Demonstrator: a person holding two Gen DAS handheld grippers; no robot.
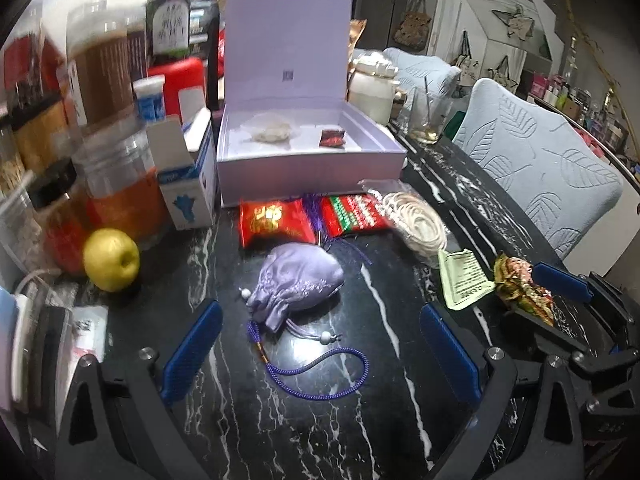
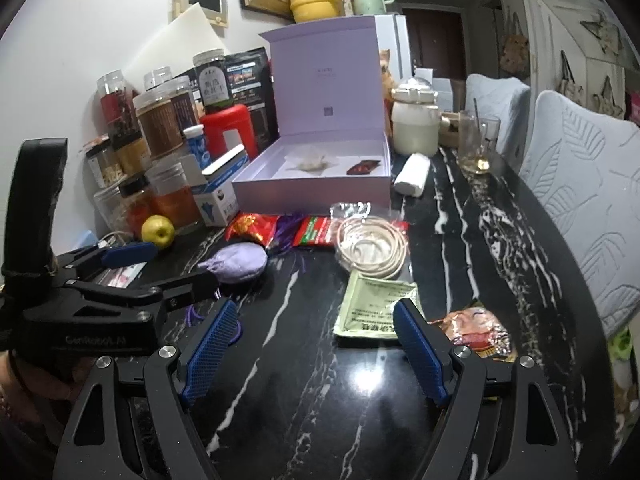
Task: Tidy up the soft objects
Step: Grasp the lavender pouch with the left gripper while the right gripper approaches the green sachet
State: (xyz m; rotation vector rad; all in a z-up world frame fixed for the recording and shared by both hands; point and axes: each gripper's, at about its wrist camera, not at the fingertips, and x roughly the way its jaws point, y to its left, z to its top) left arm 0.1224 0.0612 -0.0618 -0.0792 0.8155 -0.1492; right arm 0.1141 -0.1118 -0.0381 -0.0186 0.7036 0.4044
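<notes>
Open lilac box [image 1: 308, 160], lid upright, at the back of the black marble table [image 1: 312, 412]: holds two items so far, a pale crumpled packet [image 1: 274, 133] and a small dark red sachet [image 1: 332, 137], lying apart on the box floor. Judged early in the task; most soft goods are not yet boxed. Outstanding, all on the table in front of the box: lilac pouch [image 1: 298, 282] with purple cord [image 1: 320, 372] trailing toward the camera; red snack pack [image 1: 276, 222] and red-green pack [image 1: 354, 214] side by side, just before the box wall; bagged coil [image 1: 420, 224] to their right; green sachet [image 2: 372, 310]; foil snack [image 2: 478, 330] near the table edge. Jars, a carton and an apple [image 1: 111, 259] stand to the left, probably not part of the sort. Left gripper [image 1: 320, 356]: jaws wide, empty, straddling the cord with the pouch just ahead, pads touching nothing. Right gripper [image 2: 314, 350]: jaws wide, empty, over bare table; its right finger overlaps the green sachet's near corner in view, contact uncertain. Likely next picks: pouch for the left, sachet for the right.
</notes>
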